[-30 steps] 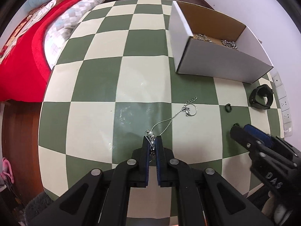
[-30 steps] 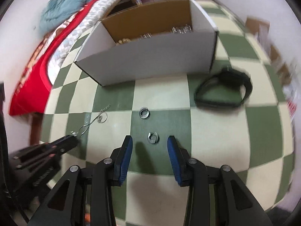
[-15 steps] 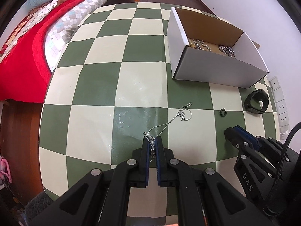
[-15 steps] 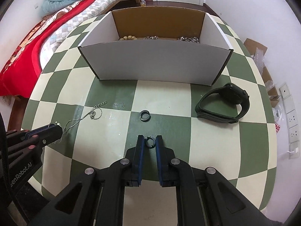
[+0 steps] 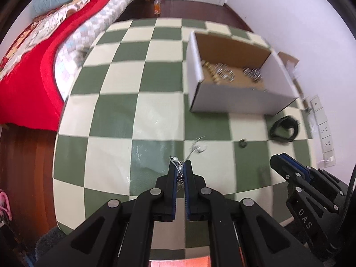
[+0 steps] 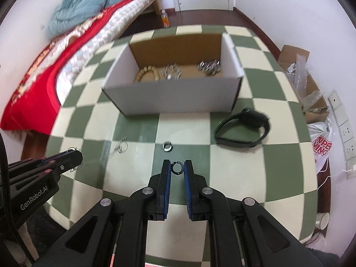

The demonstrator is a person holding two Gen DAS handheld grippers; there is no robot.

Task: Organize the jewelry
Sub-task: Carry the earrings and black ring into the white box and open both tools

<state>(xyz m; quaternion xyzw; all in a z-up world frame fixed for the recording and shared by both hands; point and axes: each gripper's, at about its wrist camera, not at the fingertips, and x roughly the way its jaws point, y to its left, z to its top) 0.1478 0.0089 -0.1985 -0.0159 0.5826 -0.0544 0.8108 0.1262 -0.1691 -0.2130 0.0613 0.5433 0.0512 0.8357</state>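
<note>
My left gripper (image 5: 180, 166) is shut on one end of a thin silver chain (image 5: 195, 149), which trails up and right toward its ring end, blurred above the table. My right gripper (image 6: 177, 166) is shut on a small dark open ring (image 6: 177, 168), held above the table. A second small ring (image 6: 167, 146) lies on the checkered tablecloth (image 6: 189, 131) just beyond. The white cardboard box (image 6: 178, 98) stands further back with a beaded bracelet (image 6: 146, 73) and silver pieces (image 6: 171, 72) inside. In the left wrist view the right gripper (image 5: 282, 161) shows at the right.
A black watch band (image 6: 243, 129) lies right of the box front. A bed with a red cover (image 5: 29, 66) runs along the table's left side. Cardboard and plastic bags (image 6: 311, 102) sit on the floor to the right, by wall sockets (image 6: 344, 131).
The right gripper went from open around the dark ring to shut on it and lifted it. Both grippers have risen, and the chain's ring end has come up off the cloth.
</note>
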